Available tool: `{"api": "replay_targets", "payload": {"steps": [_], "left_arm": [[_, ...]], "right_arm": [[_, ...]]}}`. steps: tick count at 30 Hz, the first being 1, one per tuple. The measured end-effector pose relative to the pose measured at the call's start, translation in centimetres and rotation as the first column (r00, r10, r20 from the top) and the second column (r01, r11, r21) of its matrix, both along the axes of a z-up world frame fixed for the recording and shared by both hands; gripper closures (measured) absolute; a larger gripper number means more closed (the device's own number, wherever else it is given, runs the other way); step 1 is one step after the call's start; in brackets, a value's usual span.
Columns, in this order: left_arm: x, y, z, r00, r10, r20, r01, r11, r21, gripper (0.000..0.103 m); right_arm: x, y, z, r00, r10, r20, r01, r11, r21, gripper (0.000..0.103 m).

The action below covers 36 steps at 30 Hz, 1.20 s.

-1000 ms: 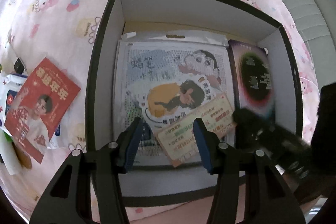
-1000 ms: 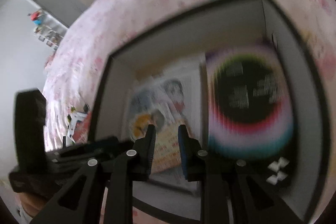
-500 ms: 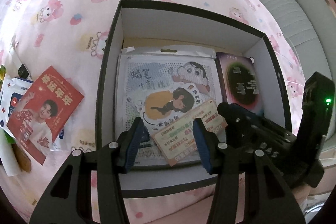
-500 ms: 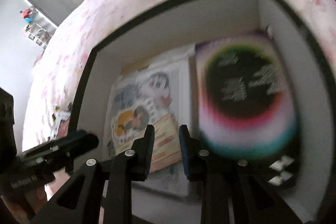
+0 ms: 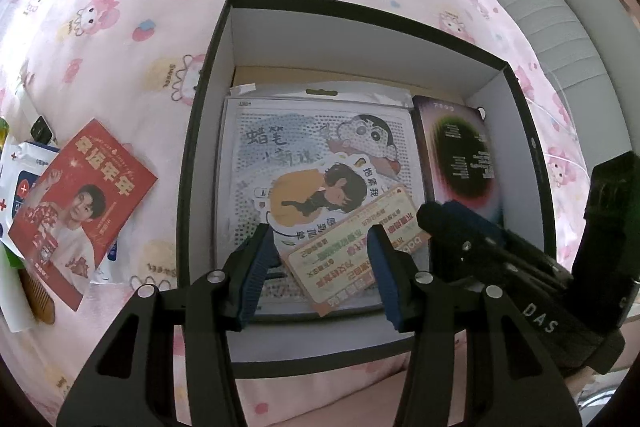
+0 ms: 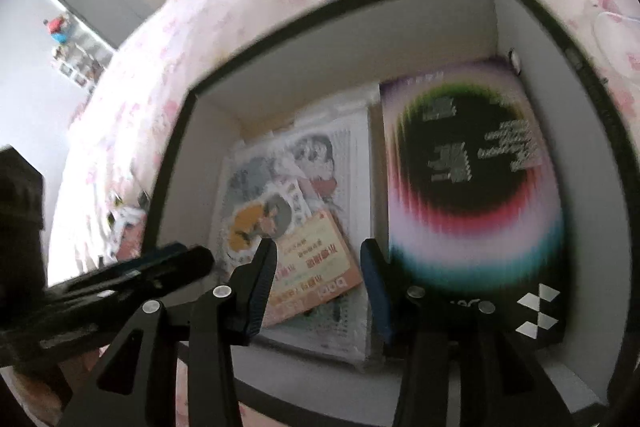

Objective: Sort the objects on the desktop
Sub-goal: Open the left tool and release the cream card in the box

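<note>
A black box with white inner walls (image 5: 208, 75) lies on the pink bedspread. Inside lie a cartoon sheet (image 5: 304, 147), an orange-green card (image 5: 352, 251) on top of it, and a dark booklet with a rainbow ring (image 5: 460, 163), also in the right wrist view (image 6: 472, 195). My left gripper (image 5: 316, 267) is open and empty above the box's near edge. My right gripper (image 6: 316, 275) is open and empty over the card (image 6: 316, 267); it shows in the left wrist view (image 5: 460, 223) at the box's right.
A red card with a young man's photo (image 5: 80, 211) lies left of the box on white packets (image 5: 24, 171). A wooden comb (image 5: 36, 295) and a small black item (image 5: 41, 131) lie nearby. A grey ribbed cushion (image 5: 552, 27) sits behind the box.
My left gripper has pulled back and up, so more of the box shows. My right gripper has opened its jaws wide from nearly shut and stays over the box.
</note>
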<state>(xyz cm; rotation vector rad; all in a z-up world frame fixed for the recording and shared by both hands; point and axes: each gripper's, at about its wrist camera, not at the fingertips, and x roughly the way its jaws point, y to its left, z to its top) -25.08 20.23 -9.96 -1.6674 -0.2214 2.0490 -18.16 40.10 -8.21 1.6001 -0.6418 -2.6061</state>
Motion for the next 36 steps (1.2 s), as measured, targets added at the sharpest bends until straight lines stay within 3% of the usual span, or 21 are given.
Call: {"api": "replay_targets", "payload": {"steps": [2,6,11,15,17,19,22,25,30,35,36], "left_arm": [[0.0,0.0,0.1,1.0,0.002,0.001,-0.002,1.0,0.0,0.054],[0.1,0.2,0.4,1.0,-0.003,-0.002,0.003,1.0,0.011,0.054],[0.1,0.1,0.4,1.0,-0.006,0.018,0.006,0.999,0.04,0.054],[0.4,-0.2,1.2,1.0,0.006,-0.004,-0.006,1.0,0.02,0.054],[0.4,-0.6,1.4,1.0,0.009,-0.007,-0.009,0.999,0.039,0.054],[0.4,-0.8,1.3,1.0,0.017,-0.015,-0.017,0.999,0.033,0.054],[0.1,-1.2,1.0,0.999,0.035,-0.001,-0.035,0.999,0.021,0.054],[0.0,-1.5,1.2,1.0,0.014,-0.022,-0.013,1.0,0.024,0.054],[-0.4,-1.7,1.0,1.0,0.011,-0.002,-0.01,0.999,0.05,0.054],[-0.4,-1.8,1.4,1.0,0.005,-0.02,-0.003,0.998,0.067,0.054],[-0.5,-2.0,1.3,1.0,0.009,-0.014,-0.008,0.997,0.076,0.054]], "right_arm": [[-0.2,-0.6,-0.4,1.0,0.018,-0.003,-0.018,1.0,-0.01,0.063],[-0.8,-1.2,-2.0,0.996,0.037,0.08,-0.035,0.999,-0.03,0.063],[-0.6,-1.2,-1.8,0.998,0.033,0.055,-0.025,0.991,-0.13,0.064],[0.1,-0.9,-1.1,0.999,0.032,0.031,-0.027,0.988,-0.155,0.064],[0.1,-0.9,-0.7,1.0,0.005,0.007,-0.004,0.991,-0.131,0.064],[-0.2,-1.0,-0.5,1.0,-0.025,-0.007,0.025,0.999,-0.046,0.064],[-1.6,-1.4,-1.4,0.996,-0.043,0.079,0.038,0.997,0.063,0.064],[-2.1,-2.4,-1.6,0.994,-0.01,0.108,-0.005,0.991,0.137,0.064],[-2.2,-3.1,-2.0,0.989,0.052,0.141,-0.052,0.999,-0.003,0.064],[-2.3,-3.7,-2.4,0.979,0.117,0.164,-0.092,0.984,-0.153,0.064],[-2.0,-3.6,-2.0,0.983,0.098,0.154,-0.075,0.986,-0.146,0.064]]}}
